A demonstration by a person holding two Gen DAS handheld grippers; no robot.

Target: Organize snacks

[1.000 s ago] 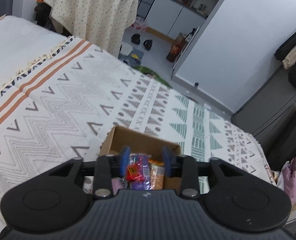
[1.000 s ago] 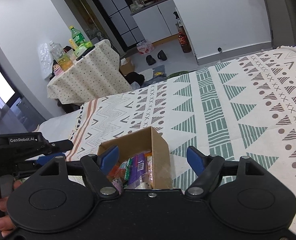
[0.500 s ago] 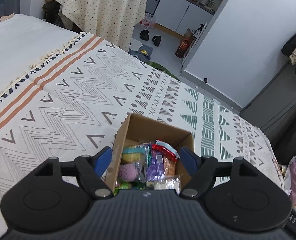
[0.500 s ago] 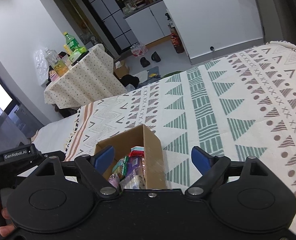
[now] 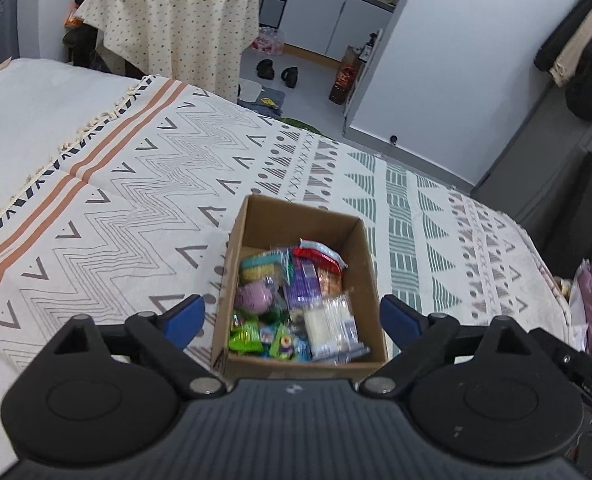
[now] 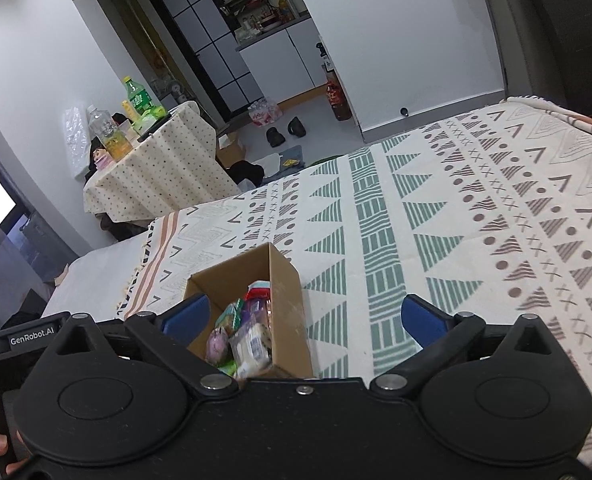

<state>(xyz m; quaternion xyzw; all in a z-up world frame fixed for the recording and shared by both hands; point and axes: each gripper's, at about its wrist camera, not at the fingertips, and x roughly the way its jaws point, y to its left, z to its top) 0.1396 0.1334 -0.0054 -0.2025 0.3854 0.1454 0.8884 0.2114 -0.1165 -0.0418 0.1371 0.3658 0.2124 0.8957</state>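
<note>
Jaws on both your grippers are spread wide and empty: left gripper (image 5: 292, 316), right gripper (image 6: 302, 318). Your cardboard box (image 5: 360, 256) of wrapped snacks (image 5: 292, 304) sits on the patterned bedspread (image 5: 136, 200), below both grippers.
</note>
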